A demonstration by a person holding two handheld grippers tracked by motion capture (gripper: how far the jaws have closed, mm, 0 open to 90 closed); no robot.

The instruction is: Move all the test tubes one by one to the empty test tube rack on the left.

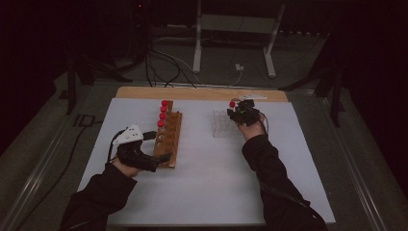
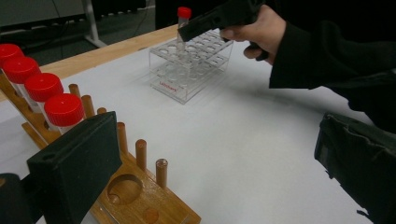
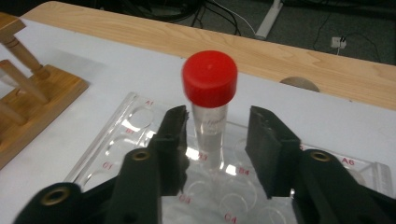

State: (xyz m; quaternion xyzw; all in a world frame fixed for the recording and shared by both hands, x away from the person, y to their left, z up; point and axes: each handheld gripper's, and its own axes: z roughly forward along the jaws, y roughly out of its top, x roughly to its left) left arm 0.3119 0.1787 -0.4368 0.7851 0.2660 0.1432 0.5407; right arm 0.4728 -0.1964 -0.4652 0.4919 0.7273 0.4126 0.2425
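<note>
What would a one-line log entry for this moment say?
right gripper: jaws either side of red-capped tube, gap on one side | tube: upright in clear rack | left gripper: jaws open at wooden rack, four capped tubes there

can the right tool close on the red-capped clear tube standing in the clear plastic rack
Probably yes: the red-capped clear tube stands upright between the right tool's open jaws, nothing else between them.

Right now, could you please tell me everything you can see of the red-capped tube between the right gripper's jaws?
The tube is clear plastic with a round red screw cap, faint print on its wall. It stands upright in a hole of the clear plastic rack, near its far edge. The right gripper has its jaws on either side: the left pad is at the wall, the right pad apart from it.
</note>
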